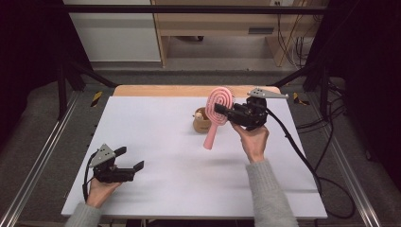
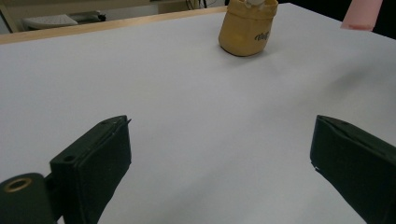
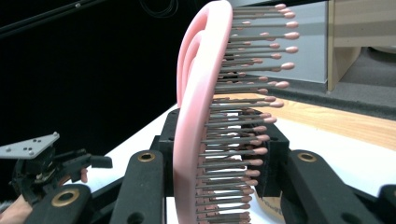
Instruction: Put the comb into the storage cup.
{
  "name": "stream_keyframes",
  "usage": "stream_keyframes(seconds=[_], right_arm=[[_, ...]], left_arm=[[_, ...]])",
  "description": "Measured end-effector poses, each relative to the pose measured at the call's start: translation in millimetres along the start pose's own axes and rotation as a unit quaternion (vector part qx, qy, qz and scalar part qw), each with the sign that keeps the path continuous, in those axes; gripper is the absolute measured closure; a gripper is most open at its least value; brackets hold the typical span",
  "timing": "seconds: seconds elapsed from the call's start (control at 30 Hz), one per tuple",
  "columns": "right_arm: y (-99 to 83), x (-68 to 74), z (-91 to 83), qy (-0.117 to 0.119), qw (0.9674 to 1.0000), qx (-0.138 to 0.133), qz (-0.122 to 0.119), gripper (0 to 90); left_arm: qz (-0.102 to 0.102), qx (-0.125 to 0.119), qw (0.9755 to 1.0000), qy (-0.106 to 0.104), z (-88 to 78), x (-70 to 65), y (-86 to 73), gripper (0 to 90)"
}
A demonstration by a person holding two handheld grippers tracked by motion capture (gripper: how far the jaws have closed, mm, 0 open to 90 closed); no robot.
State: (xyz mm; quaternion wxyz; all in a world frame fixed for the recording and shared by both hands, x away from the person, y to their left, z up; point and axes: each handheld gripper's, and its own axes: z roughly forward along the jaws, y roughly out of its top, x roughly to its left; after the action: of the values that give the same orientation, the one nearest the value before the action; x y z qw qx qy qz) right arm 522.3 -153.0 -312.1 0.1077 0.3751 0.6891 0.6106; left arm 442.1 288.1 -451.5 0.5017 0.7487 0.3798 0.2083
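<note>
- Overhead, the right gripper (image 1: 222, 109) clamped the head of a pink brush (image 1: 218, 113), holding it above the table (image 1: 156, 142), handle hanging down beside a tan jar (image 1: 201, 121)
- The left gripper (image 1: 130, 160) sat near the front edge, jaws apart, grasping nothing
</note>
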Motion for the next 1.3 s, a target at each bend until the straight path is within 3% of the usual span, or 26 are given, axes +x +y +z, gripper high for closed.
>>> stream_keyframes(seconds=[0.43, 1.3], right_arm=[[16.9, -2.5, 7.6, -0.018, 0.9997, -0.013, -0.006, 63.2], [43.2, -15.9, 23.6, -0.064, 0.9976, -0.023, -0.01, 63.2]], left_arm=[[-0.001, 0.003, 0.9999, 0.014, -4.2, 6.4, -4.7, 5.0], [-0.005, 0.008, 0.9999, 0.014, -3.9, 11.8, -8.0, 4.9]])
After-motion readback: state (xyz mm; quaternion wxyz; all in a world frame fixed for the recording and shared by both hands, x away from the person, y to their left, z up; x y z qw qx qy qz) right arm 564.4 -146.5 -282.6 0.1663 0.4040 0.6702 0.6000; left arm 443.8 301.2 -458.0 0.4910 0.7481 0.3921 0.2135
